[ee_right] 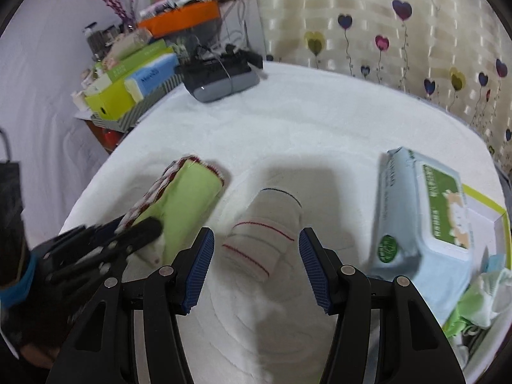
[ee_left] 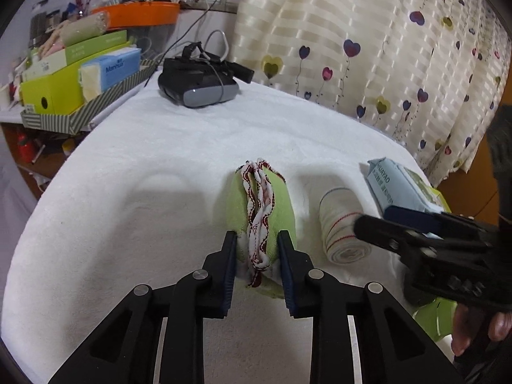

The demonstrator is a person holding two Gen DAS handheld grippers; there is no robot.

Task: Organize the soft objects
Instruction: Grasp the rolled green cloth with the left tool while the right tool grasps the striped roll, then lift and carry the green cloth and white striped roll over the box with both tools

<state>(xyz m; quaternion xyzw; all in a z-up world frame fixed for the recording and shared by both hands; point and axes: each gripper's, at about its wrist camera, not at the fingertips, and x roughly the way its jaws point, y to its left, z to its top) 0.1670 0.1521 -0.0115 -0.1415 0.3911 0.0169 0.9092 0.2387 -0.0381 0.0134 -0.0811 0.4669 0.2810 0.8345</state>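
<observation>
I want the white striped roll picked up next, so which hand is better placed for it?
Right. The right gripper is open with the white striped roll between its fingers; the left gripper is shut on the green rolled cloth.

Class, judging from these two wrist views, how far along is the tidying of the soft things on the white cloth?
Done: nothing clearly sorted yet. In hand: the left gripper is shut on the green rolled towel. The right gripper is open around the white striped roll, not gripping. Left: that roll and the wipes pack.
</observation>
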